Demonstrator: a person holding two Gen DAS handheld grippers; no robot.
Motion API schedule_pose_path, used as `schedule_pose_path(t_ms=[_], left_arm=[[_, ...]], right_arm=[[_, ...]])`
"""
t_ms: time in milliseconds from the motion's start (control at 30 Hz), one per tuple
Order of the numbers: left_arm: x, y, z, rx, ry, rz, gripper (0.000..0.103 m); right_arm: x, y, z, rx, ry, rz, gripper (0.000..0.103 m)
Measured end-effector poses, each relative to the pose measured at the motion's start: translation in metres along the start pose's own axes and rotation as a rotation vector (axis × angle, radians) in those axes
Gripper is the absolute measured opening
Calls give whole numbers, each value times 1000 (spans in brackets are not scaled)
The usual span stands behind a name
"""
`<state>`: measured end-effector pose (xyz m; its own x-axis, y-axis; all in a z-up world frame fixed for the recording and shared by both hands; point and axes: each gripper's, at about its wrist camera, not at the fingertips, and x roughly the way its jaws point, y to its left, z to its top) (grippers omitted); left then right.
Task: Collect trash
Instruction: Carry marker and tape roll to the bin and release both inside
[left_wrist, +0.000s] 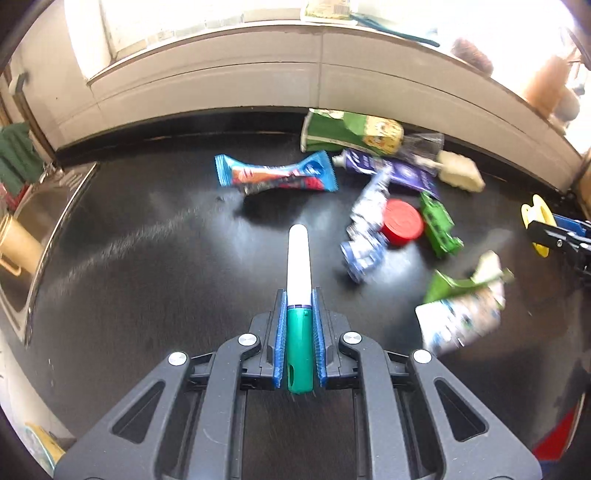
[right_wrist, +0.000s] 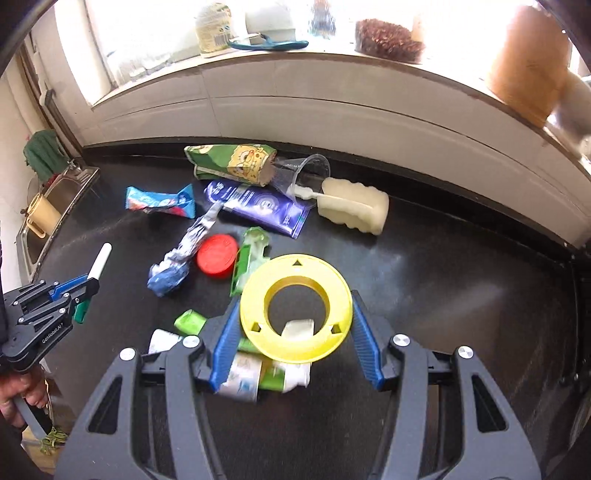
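Note:
My left gripper (left_wrist: 299, 293) is shut on a white marker with a green cap (left_wrist: 299, 258), held above the black counter (left_wrist: 147, 280). My right gripper (right_wrist: 295, 301) is shut on a flat yellow ring spool (right_wrist: 295, 269), its blue pads on the rim. Trash lies scattered below: a blue snack wrapper (left_wrist: 275, 173), a green cartoon packet (right_wrist: 236, 160), a purple tube (right_wrist: 258, 205), crumpled foil (right_wrist: 181, 258), a red lid (right_wrist: 217, 256), a clear cup (right_wrist: 306, 171) and a crushed green-white carton (left_wrist: 461, 314). The left gripper (right_wrist: 92, 284) also shows at the right view's left side.
A steel sink (left_wrist: 33, 221) with a beige jug borders the counter's left side. A foam bottle brush (right_wrist: 354, 210) lies near the white back wall (right_wrist: 332, 110). The window sill (right_wrist: 295, 55) above carries jars and a scrubber. A person's hand (right_wrist: 18, 398) holds the left gripper's handle.

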<state>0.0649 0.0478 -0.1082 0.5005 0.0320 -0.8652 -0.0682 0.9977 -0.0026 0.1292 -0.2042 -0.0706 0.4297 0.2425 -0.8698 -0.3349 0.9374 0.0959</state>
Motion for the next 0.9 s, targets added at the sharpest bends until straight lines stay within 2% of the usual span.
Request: schedule_pose_path(t_ms=[267, 533, 733, 900], left_arm=[[-31, -13, -48, 37, -2, -24, 13], [-53, -1, -67, 19, -50, -4, 13], [-79, 39, -89, -80, -106, 83, 13], [-103, 99, -135, -229, -97, 173, 13]], right_arm=[[-27, 21, -53, -19, 8, -12, 55], [-37, 46, -58, -67, -1, 1, 55], [-27, 108, -41, -194, -6, 98, 55], [-5, 203, -42, -371, 24, 238, 55]])
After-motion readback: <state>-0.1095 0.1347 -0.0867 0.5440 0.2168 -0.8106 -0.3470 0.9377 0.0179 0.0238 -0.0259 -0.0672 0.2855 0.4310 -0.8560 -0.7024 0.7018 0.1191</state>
